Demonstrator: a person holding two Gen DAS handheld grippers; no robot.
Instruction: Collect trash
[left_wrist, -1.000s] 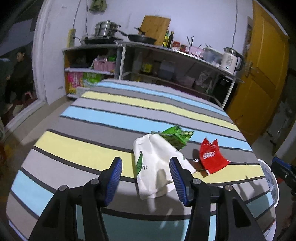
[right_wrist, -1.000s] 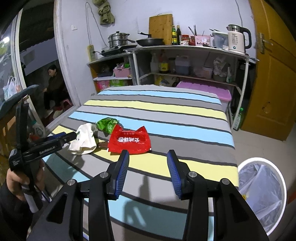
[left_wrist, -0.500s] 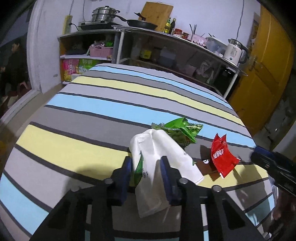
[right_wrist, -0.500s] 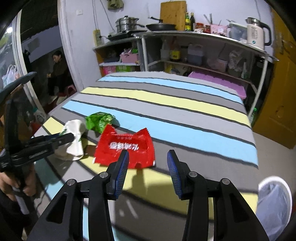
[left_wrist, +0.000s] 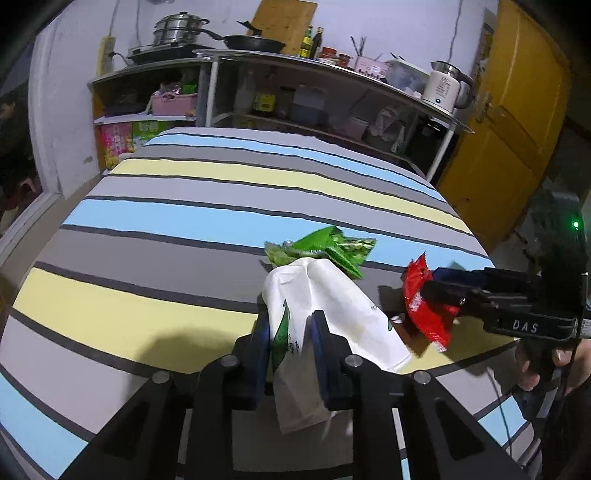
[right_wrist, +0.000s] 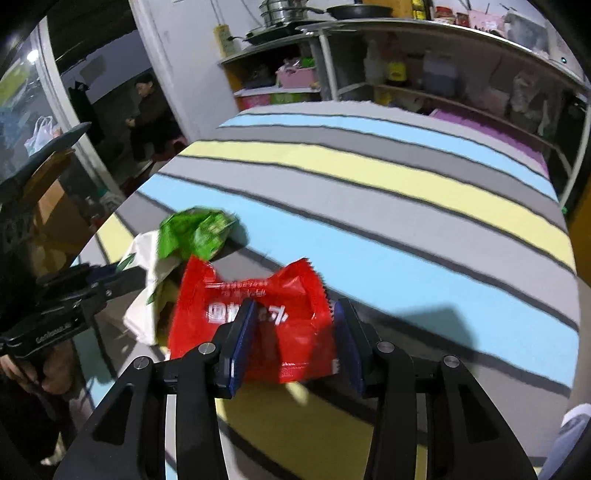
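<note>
A: Left gripper (left_wrist: 289, 334) first. We have it clamped on the white paper bag (left_wrist: 325, 317); both blue pads press the bag's near end, and the bag runs out past them toward 12 o'clock.

B: Agreed. From our right wrist view the same bag (right_wrist: 142, 295) sits at 9 o'clock, with the left gripper (right_wrist: 122, 275) coming in from the left edge.

A: And the right gripper (right_wrist: 293, 336)?

B: Its jaws stand apart, one on each side of the red wrapper (right_wrist: 251, 317). The wrapper lies flat between the pads. We cannot tell whether either pad touches it; the frame is blurred there.

A: In our left view the red wrapper (left_wrist: 424, 306) shows at 3 o'clock, with the right gripper (left_wrist: 439, 282) at it.

B: The green wrapper (left_wrist: 332, 249) lies crumpled at the far end of the white bag, touching it. On our side it (right_wrist: 195, 232) sits at 10 o'clock, just beyond the red wrapper.

A: All three pieces rest on the striped tabletop (left_wrist: 184, 221), banded in blue, yellow and grey.

B: Behind it, at 12 o'clock, the shelf (left_wrist: 280, 66) carries a frying pan (left_wrist: 255, 43) and a white kettle (left_wrist: 443, 86). A yellow door (left_wrist: 517, 122) stands at 2 o'clock.
</note>
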